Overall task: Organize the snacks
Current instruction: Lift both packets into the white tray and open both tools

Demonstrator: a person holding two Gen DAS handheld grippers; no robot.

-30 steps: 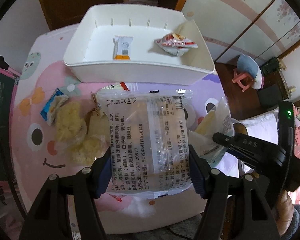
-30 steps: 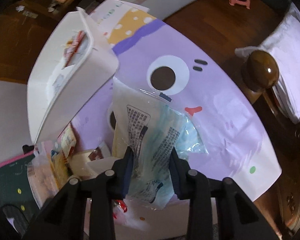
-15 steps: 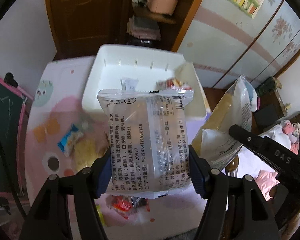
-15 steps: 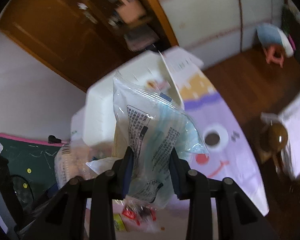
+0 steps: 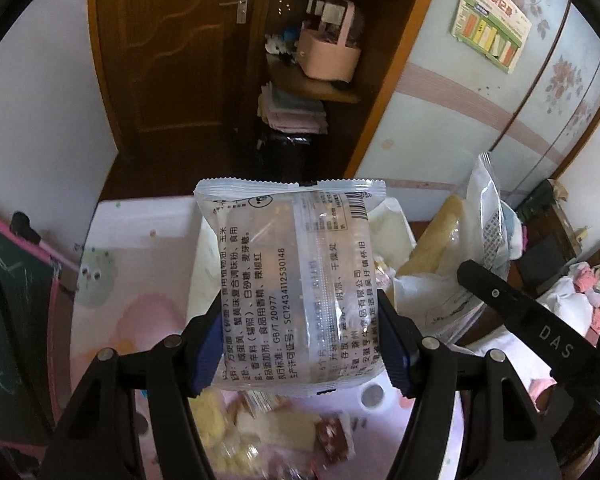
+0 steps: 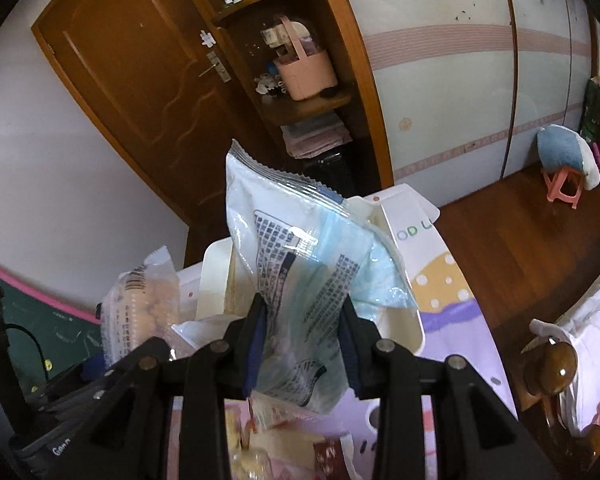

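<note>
Above the white bin (image 6: 400, 320), left tongs (image 5: 300, 354) clench a clear snack packet (image 5: 290, 280); right tongs (image 6: 302, 344) clench a blue-tinted packet (image 6: 300, 260).

Your left tongs (image 5: 300, 350) clamp a clear snack packet (image 5: 290, 280) by its lower sides at the centre of the frame, its printed back facing you. At right, your other tongs (image 5: 520, 308) carry a second packet (image 5: 452, 248) with a yellowish snack inside. A white bin (image 5: 392, 224) shows behind the first packet. Loose snacks (image 5: 268, 436) lie blurred on the pink tabletop (image 5: 140, 248) at the bottom. A brown door (image 5: 172, 52) fills the upper left.
</note>
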